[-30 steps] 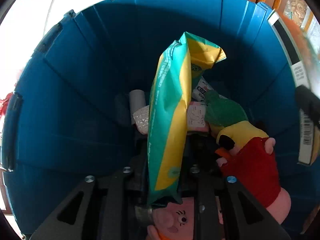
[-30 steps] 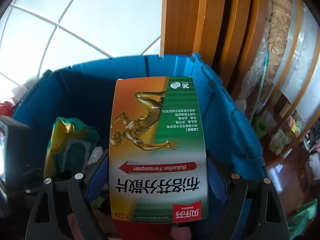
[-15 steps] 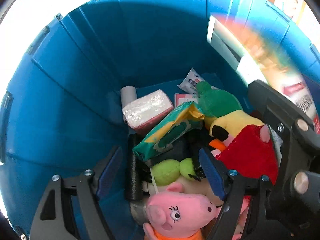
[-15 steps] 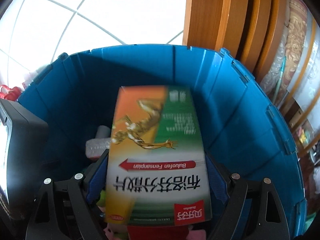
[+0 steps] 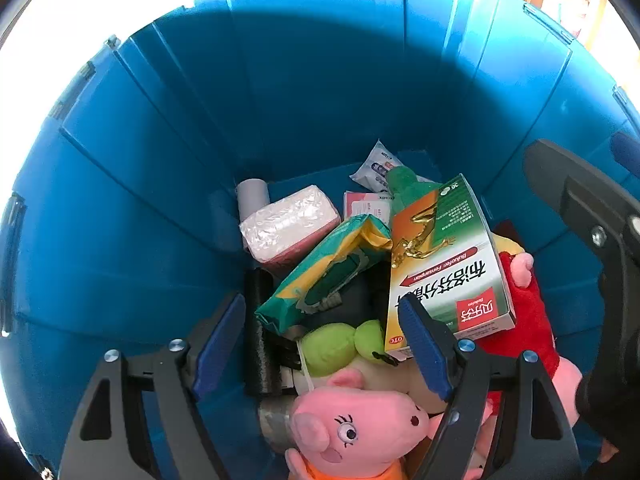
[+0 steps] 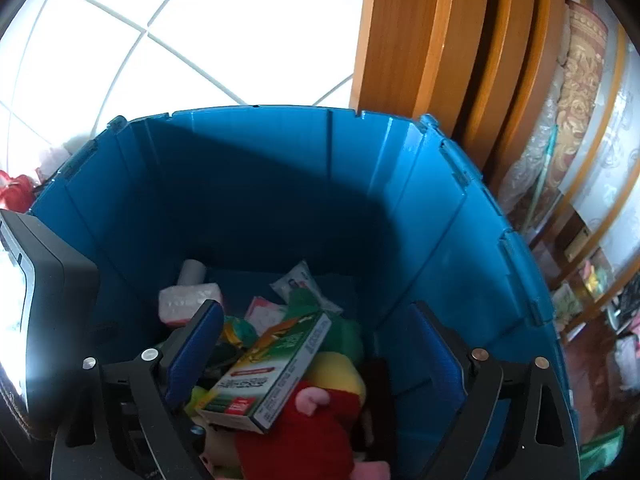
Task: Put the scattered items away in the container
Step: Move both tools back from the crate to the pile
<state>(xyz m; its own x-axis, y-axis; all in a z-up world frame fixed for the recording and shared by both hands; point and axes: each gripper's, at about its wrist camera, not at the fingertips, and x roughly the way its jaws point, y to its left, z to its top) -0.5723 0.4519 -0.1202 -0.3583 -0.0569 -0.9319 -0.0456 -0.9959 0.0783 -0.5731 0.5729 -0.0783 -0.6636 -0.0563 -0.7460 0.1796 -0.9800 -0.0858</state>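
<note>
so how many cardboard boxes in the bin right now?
1. The medicine box lies tilted on the plush toys at the right of the blue bin, beside the green wipes pack. More may be buried underneath.

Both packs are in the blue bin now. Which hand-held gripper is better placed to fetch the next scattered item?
Right, marginally. Both are empty, but the right hand-held gripper sees past the blue bin rim to the floor; the left hand-held gripper points deep inside it.
</note>
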